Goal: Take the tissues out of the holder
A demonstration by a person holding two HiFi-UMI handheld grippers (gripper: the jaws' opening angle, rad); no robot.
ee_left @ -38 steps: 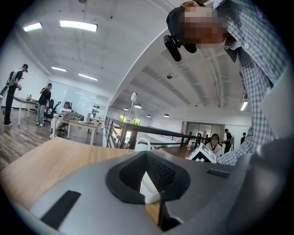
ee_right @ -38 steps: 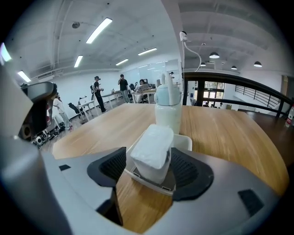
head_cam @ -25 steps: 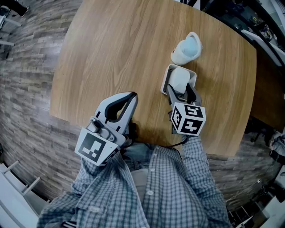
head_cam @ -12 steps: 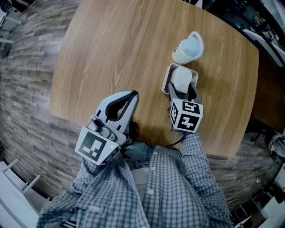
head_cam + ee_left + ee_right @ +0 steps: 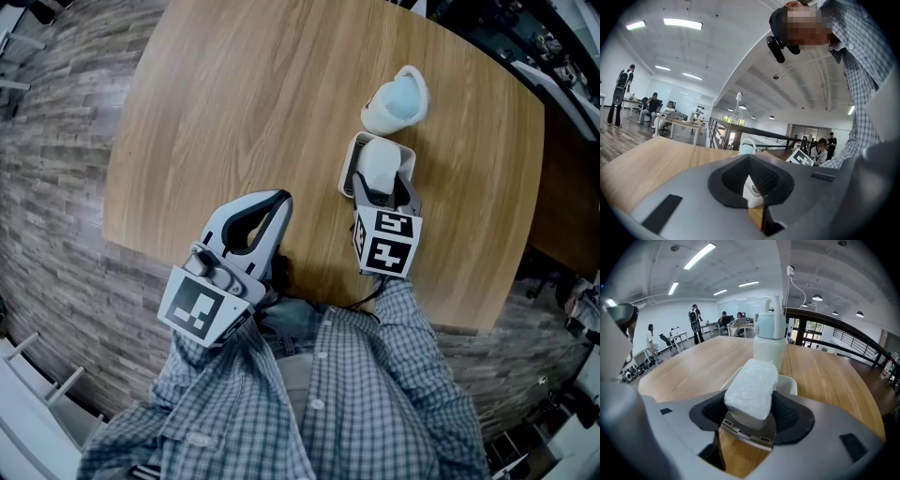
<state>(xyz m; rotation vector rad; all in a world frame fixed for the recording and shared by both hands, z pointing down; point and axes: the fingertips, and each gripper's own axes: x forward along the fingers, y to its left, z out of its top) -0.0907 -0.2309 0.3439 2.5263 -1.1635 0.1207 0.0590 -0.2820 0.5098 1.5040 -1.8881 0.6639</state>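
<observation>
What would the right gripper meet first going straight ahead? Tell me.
Probably the far wall of the holder: the right gripper is shut on the tissue pack inside it, and the white jug stands just beyond. Depth is hard to judge.

Two grippers over a wooden surface, seen from above

On the surface [image 5: 234,103], the right gripper [image 5: 382,190] reaches into a white holder [image 5: 349,172], its jaws on either side of the tissues [image 5: 379,165]. A white jug [image 5: 396,101] stands just beyond the holder. The left gripper [image 5: 272,204] hangs at the near edge, well left of the holder.
</observation>
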